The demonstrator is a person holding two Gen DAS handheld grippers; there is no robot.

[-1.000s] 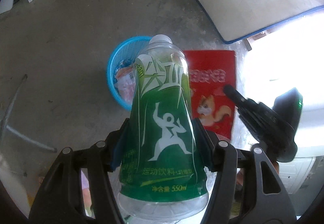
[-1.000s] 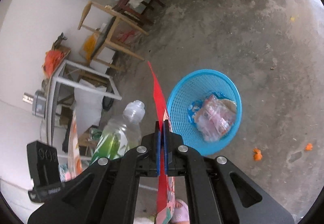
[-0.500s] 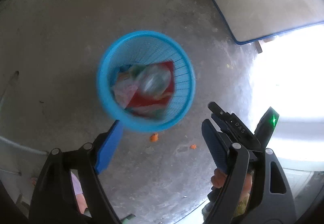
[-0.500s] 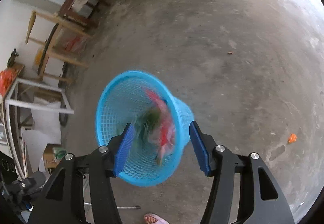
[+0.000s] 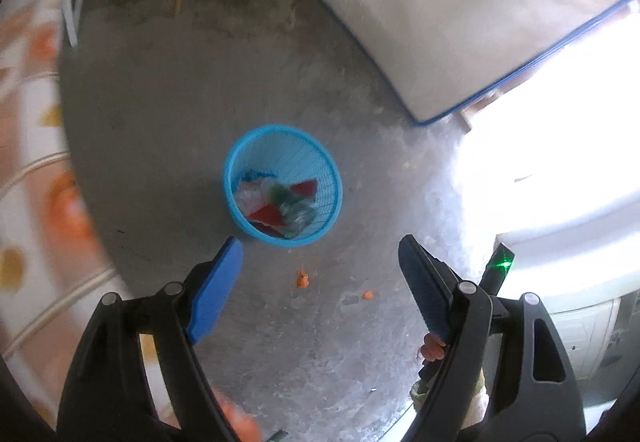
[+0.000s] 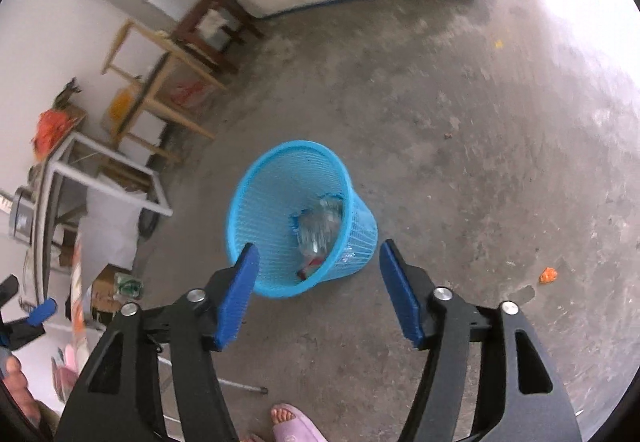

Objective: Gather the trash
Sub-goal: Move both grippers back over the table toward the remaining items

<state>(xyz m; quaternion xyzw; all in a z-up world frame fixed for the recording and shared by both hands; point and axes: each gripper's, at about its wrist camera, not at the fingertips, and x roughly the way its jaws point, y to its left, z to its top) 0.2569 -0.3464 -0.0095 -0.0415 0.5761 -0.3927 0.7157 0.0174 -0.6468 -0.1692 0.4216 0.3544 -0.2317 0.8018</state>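
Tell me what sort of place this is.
Probably a storage room or garage-like space in a home: bare concrete floor, wooden stools and tables stacked by the wall, and a mattress leaning upright.

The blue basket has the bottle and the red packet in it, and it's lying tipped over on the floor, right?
Not tipped over: the blue basket stands upright on the floor, as the right wrist view shows. The bottle and red packet are inside it.

The blurred orange-patterned cloth (image 5: 36, 178) (left edge) is unreadable; the basket (image 6: 276, 202) wall hides the red packet (image 6: 310, 264).
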